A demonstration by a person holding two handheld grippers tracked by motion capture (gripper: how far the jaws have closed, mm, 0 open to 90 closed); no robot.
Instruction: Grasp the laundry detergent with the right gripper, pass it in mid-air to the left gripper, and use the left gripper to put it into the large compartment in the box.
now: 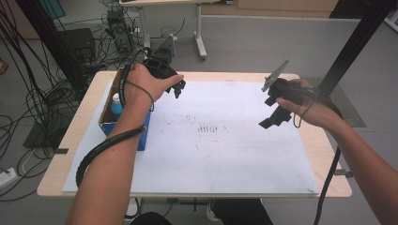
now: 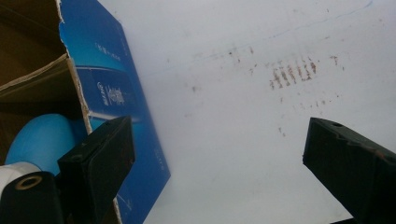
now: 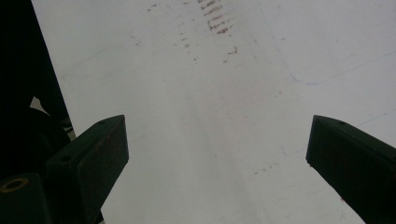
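A hand holds my left gripper above the far left part of the white sheet, just right of a blue cardboard box. In the left gripper view its jaws stand wide open with nothing between them, over bare sheet beside the box. A bottle with a blue top stands inside the box. My right gripper hovers over the sheet's right side, tilted down and to the left. Its jaws are open and empty above the sheet.
Faint brown marks stain the middle of the sheet. The sheet covers most of a light wooden table. Cables and equipment lie on the floor at the far left. A black post rises at the right.
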